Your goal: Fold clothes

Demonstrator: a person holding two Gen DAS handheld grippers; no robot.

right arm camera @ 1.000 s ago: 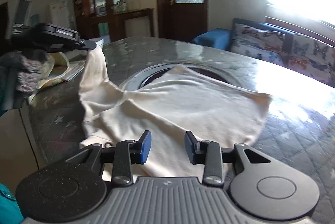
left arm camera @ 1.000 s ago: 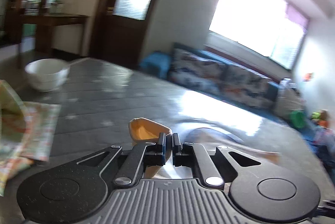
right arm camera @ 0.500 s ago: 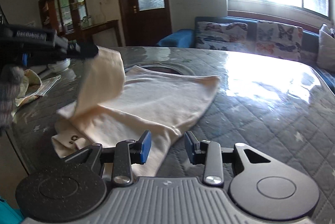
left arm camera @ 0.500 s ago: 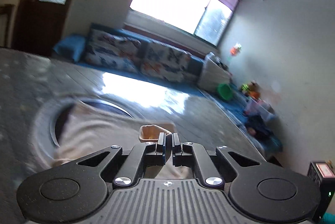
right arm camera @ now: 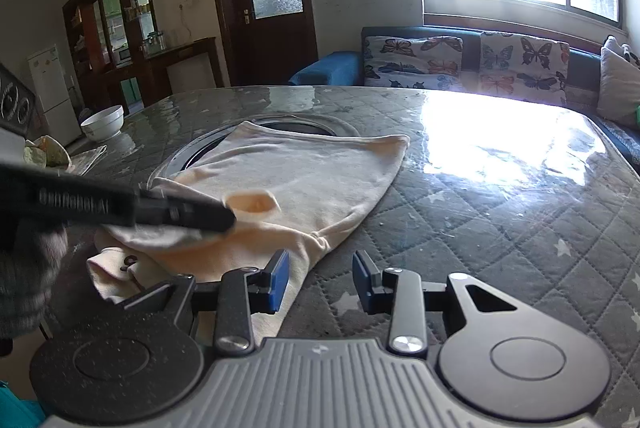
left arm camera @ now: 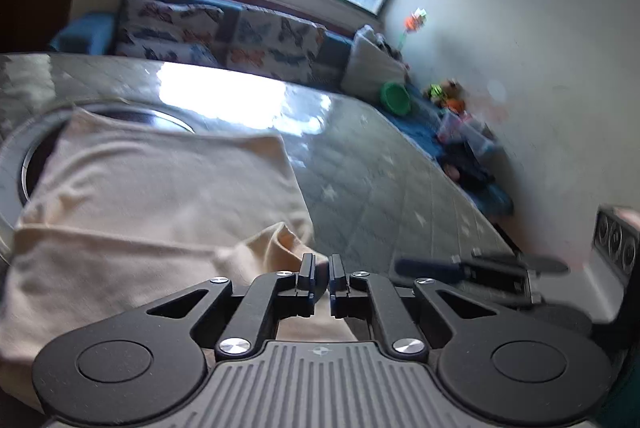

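A cream garment [right arm camera: 304, 171] lies on the grey quilted table [right arm camera: 500, 211], partly over a round metal ring [right arm camera: 188, 153]. It also shows in the left wrist view [left arm camera: 160, 195]. My left gripper [left arm camera: 319, 272] is shut on a fold of the garment's edge and holds it low over the cloth; it shows in the right wrist view [right arm camera: 230, 216] coming in from the left. My right gripper [right arm camera: 320, 278] is open and empty at the garment's near right edge, its left pad [right arm camera: 278, 278] over the cloth.
A white bowl [right arm camera: 103, 121] and a patterned cloth [right arm camera: 48, 155] sit at the table's far left. A butterfly-print sofa [right arm camera: 472, 61] stands behind the table under a bright window. Toys and a green bowl [left arm camera: 395, 97] lie on the floor to the right.
My left gripper has carried the garment's edge from the left side over the cloth to the right and lowered it, folding the garment. My right gripper has stayed open at the near edge.
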